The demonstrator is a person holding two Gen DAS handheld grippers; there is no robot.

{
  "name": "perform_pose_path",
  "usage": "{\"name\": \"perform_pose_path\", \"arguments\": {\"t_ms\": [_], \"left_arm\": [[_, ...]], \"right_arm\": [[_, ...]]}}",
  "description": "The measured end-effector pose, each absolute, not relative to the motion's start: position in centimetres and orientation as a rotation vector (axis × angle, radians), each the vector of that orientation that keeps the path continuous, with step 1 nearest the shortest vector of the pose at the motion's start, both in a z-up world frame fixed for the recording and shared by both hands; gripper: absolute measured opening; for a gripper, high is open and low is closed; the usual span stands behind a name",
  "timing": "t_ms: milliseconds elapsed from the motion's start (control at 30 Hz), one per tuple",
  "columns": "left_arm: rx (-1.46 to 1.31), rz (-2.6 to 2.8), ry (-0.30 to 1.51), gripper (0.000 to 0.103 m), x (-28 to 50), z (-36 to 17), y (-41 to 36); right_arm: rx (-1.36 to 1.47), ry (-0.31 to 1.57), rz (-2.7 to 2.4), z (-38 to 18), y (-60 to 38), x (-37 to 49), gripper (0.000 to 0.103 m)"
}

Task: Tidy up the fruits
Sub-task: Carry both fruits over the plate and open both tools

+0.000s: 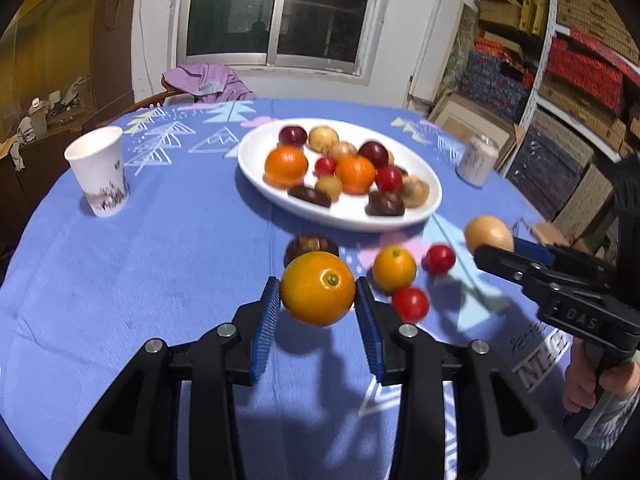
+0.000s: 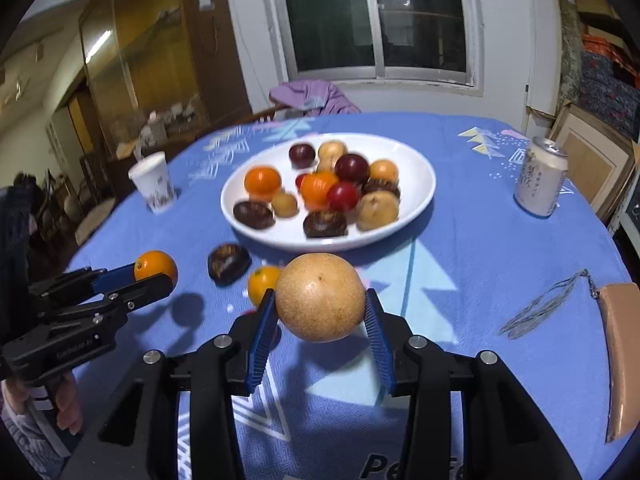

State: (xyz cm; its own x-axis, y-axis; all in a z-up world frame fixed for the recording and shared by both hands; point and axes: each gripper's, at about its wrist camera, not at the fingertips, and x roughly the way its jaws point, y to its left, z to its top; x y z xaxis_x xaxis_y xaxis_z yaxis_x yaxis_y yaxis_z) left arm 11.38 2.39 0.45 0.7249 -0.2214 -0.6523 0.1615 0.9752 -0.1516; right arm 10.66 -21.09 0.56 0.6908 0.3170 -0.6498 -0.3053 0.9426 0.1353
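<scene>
My left gripper [image 1: 318,285] is shut on an orange [image 1: 316,300], held above the blue cloth. My right gripper [image 2: 321,297] is shut on a tan round pear [image 2: 320,308], also lifted off the table. Each gripper shows in the other's view: the right gripper [image 1: 496,246] at the far right, the left gripper [image 2: 154,276] at the far left. Beyond them the white oval plate [image 1: 256,152] [image 2: 420,168] holds several fruits. On the cloth before it lie a small orange [image 1: 394,268], two red tomatoes [image 1: 440,258] and a dark brown fruit [image 1: 310,245].
A paper cup [image 1: 100,172] stands left of the plate and a drink can [image 2: 540,178] right of it. A tan pouch with a tassel [image 2: 622,352] lies at the table's right edge. A chair with purple cloth [image 2: 316,96] is behind the table.
</scene>
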Motion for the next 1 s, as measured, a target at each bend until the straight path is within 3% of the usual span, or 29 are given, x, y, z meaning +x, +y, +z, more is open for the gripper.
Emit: {"name": "perform_pose_path", "arguments": {"t_ms": [233,400,733,1000], "left_arm": [[-0.089,-0.180,0.631,0.037,16.3,7.0,2.3],[-0.101,-0.176,0.605,0.037,20.6,8.5,1.1],[-0.158,-0.158,0.729,0.037,30.9,3.1,0.5],[-0.144,-0.148,0.787,0.038,33.5,-0.1,1.7]], "right_arm": [[0.083,0.611,0.300,7.2,-23.5,13.7,0.044],[0.135,0.575,0.320,9.8,-23.3,17.5,0.044],[0.046,0.743,0.344,3.8,-19.0,25.7,0.044],[-0.103,0.761,0.403,0.6,-14.8,25.5,0.045]]}}
